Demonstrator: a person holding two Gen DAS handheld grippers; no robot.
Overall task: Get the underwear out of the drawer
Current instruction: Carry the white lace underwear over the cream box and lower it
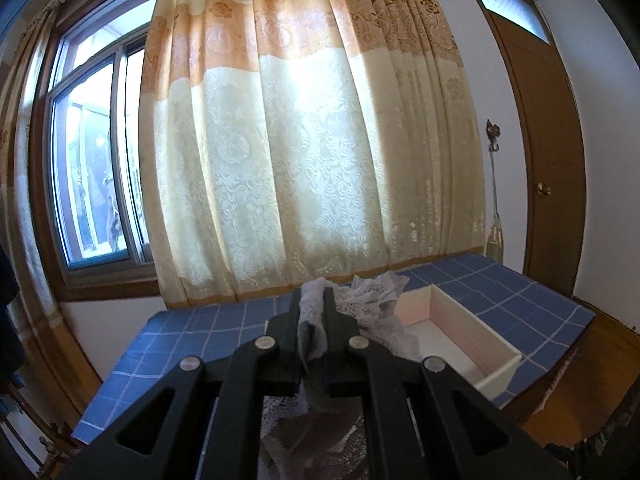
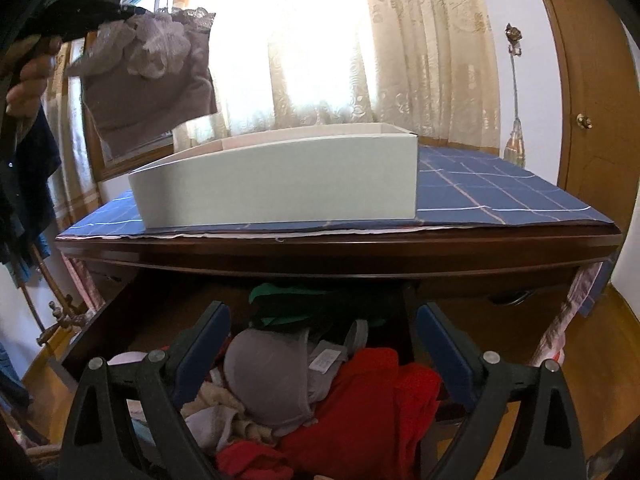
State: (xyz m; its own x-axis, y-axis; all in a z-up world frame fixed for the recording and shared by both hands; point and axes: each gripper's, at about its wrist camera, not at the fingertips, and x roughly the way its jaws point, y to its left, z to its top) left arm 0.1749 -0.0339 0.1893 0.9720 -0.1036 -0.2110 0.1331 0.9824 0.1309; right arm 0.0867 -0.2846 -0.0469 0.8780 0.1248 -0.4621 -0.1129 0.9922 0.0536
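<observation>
Curtained window behind a blue-checked bench [image 2: 500, 196]. Left gripper [image 1: 312, 300] clamped on grey lace underwear [image 1: 360, 304], lifted clear, hanging downward; white box [image 1: 460, 336] just right and ahead. Right gripper [image 2: 320, 344] apart over the drawer [image 2: 132, 312] pile, farther off.

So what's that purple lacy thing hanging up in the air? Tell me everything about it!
It is a piece of underwear, greyish purple, soft fabric with a frilly lace edge on top. It hangs bunched and crumpled in the air, above the white box and touching nothing but the left tool, which is shut on its top edge.
</observation>
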